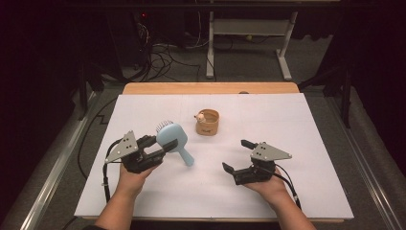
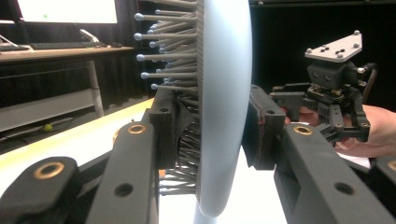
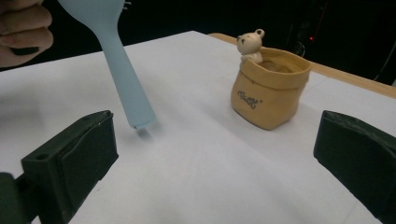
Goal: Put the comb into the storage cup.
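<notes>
A light blue hairbrush [image 1: 172,139] is held off the white table, its head clamped in my left gripper [image 1: 165,146] and its handle pointing down to the right. In the left gripper view the jaws press on both sides of the brush head [image 2: 224,93], with the bristles [image 2: 173,56] sticking out to the left. A tan sack-shaped pot [image 1: 207,122] with a small bear on its rim stands behind the middle of the table. My right gripper [image 1: 237,155] hovers open at the right; between its spread jaws the right gripper view takes in the brush handle [image 3: 128,84] and the pot [image 3: 268,91].
The white board [image 1: 287,124] covers a wooden table whose far edge [image 1: 210,88] is bare. Beyond it are desk legs [image 1: 209,43] and cables [image 1: 163,57] on a dark floor. In the left gripper view the right gripper [image 2: 334,93] and its hand are seen at the right.
</notes>
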Demonstrator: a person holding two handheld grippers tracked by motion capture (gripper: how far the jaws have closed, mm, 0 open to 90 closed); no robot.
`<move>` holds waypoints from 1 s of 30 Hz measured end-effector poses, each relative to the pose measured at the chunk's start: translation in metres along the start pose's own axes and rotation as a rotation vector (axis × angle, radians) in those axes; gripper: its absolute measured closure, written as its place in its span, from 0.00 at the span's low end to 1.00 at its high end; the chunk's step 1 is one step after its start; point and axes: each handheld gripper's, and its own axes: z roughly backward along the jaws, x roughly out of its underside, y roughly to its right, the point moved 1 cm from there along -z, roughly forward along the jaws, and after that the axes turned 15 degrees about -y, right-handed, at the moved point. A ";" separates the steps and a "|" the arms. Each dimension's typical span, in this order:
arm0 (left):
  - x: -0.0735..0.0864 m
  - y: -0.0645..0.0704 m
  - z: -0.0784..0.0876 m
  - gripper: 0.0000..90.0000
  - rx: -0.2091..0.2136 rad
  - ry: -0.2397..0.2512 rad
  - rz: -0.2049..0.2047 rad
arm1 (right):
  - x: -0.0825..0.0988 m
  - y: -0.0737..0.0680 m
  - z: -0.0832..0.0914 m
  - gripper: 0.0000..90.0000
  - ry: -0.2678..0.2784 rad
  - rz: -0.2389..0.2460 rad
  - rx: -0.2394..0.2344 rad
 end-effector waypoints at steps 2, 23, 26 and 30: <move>0.001 -0.001 0.002 0.70 -0.005 0.010 0.011 | 0.003 0.003 0.003 0.00 0.000 -0.007 0.013; 0.008 -0.010 0.021 0.69 -0.088 -0.006 0.028 | 0.037 0.031 0.042 0.00 0.015 -0.083 0.110; 0.009 -0.010 0.021 0.69 -0.097 -0.008 0.028 | 0.042 0.035 0.046 0.00 0.017 -0.095 0.122; 0.009 -0.011 0.022 0.69 -0.107 -0.010 0.030 | 0.047 0.039 0.052 0.00 0.015 -0.115 0.141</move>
